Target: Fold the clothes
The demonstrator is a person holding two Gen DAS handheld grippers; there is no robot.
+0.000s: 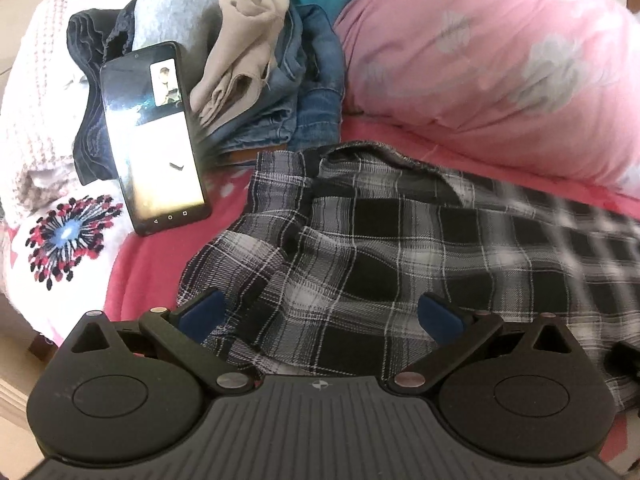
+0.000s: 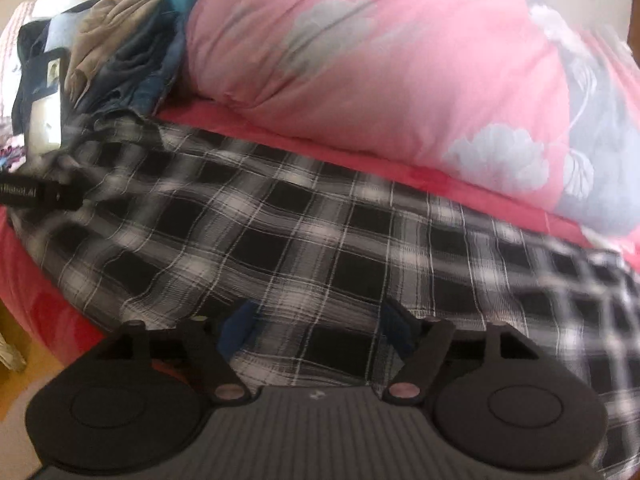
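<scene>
Red bedding [image 1: 152, 272] covers the bed, and a big pink pillow [image 1: 500, 60] with pale grey flowers lies along its far side. On the sheet in front of the pillow lies the plaid garment [image 1: 380, 248], black, white and grey, stretched in a long band from left to right; its left end is rumpled and partly turned over, and its right end blurs in both views.

At the far left, a pile of clothes [image 1: 256, 80] sits just beyond the garment's rumpled end: blue denim, a beige piece on top, and something dark and grey behind. A phone [image 1: 154, 140] leans against the pile with its screen lit, its lower edge on the bedding. Left of it is white fabric with a red and black burst print [image 1: 68, 236].

The left tongs [image 1: 322, 312] stand wide over the near edge of the garment, blue pads apart with cloth showing between them; the pads do not press on it. The right tongs [image 2: 318, 328] also stand wide over the near edge further right, nothing pinched. In the right wrist view, part of the left tool shows as a dark bar at the left edge, over the garment's left end.
</scene>
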